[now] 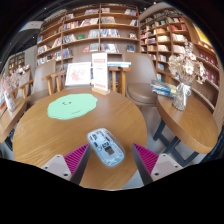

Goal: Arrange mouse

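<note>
no legible text — signs unreadable

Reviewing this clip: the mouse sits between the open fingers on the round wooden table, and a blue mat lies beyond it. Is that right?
One detail is off: the mat is green, not blue, as the gripper view shows. The rest holds: the mouse sits between the open fingers of the gripper on the round wooden table, with the mat beyond it.

probably a library: bookshelves (pixel 95 30), wooden tables (pixel 60 130)

The one view rides the gripper (pixel 107 160), low and close over a round table (pixel 45 130), facing bookshelves (pixel 95 30).
</note>
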`<act>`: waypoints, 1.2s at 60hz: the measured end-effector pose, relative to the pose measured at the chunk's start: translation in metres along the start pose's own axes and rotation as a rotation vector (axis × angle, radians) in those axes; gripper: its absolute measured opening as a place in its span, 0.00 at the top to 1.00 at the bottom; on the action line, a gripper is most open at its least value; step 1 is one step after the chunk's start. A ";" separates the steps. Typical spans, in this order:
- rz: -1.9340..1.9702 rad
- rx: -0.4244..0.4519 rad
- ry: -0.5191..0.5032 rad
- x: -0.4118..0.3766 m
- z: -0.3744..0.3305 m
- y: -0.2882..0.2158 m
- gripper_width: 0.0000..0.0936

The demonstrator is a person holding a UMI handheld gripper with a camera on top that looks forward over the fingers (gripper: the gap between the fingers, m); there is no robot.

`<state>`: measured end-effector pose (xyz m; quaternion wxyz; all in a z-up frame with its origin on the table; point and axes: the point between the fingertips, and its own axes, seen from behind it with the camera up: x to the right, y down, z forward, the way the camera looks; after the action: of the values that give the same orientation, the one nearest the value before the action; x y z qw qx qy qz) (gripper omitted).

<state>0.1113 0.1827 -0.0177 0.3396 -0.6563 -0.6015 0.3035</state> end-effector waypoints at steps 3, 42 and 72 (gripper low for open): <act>0.009 -0.006 0.012 0.002 0.005 -0.005 0.09; 0.058 0.114 -0.006 -0.045 -0.014 -0.148 0.57; 0.017 -0.046 -0.042 -0.185 0.181 -0.142 0.55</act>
<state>-0.1345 0.0199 -0.0102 0.3092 -0.6626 -0.6096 0.3062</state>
